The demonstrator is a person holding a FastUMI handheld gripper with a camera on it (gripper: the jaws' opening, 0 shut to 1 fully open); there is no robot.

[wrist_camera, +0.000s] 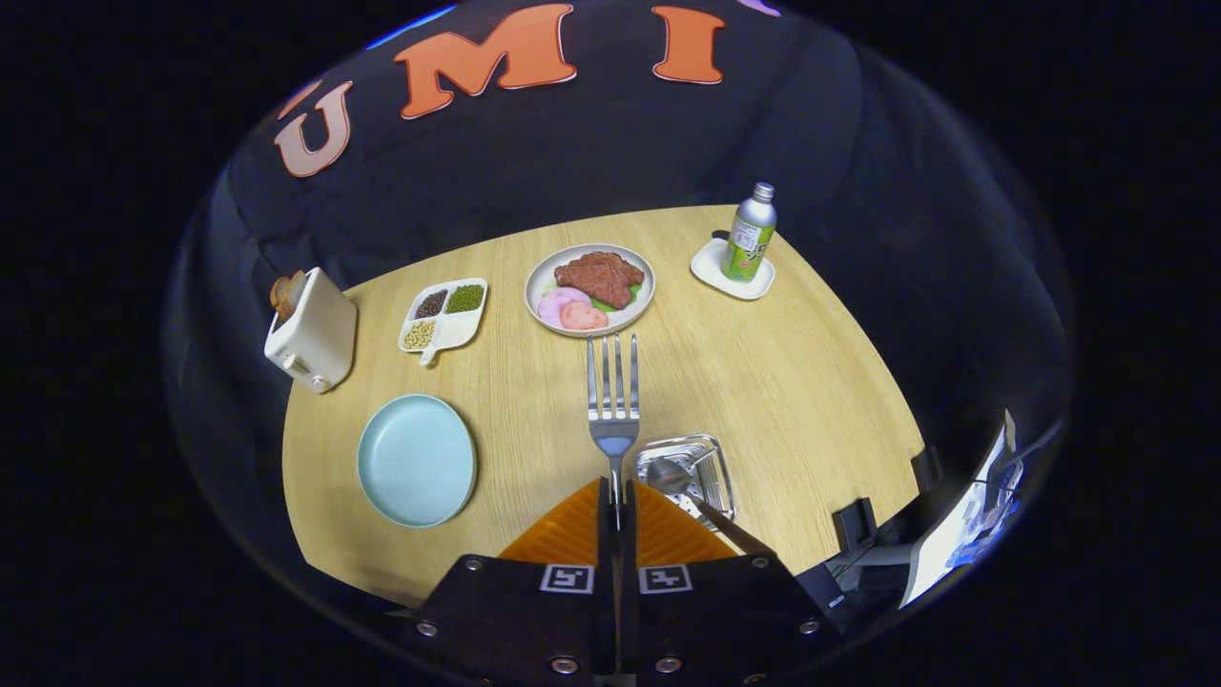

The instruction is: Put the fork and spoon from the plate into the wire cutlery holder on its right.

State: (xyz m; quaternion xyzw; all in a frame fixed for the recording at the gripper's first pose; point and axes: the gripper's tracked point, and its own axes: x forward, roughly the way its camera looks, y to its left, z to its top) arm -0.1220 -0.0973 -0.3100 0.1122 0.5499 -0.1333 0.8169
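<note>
My gripper (616,496) is shut on the handle of a steel fork (612,396), which sticks out ahead of the fingers with its tines pointing away, high above the table. Just right of the fingers stands the wire cutlery holder (711,456), seen from above. A spoon (670,475) lies in it, bowl up, its handle slanting back towards the right finger. The light blue plate (417,460) lies left of the fingers with nothing on it.
On the round wooden table (782,382) beyond the fork sits a plate of meat and ham (589,288). A divided dish of beans (444,318) and a white toaster (313,331) stand far left; a bottle on a white coaster (749,234) far right.
</note>
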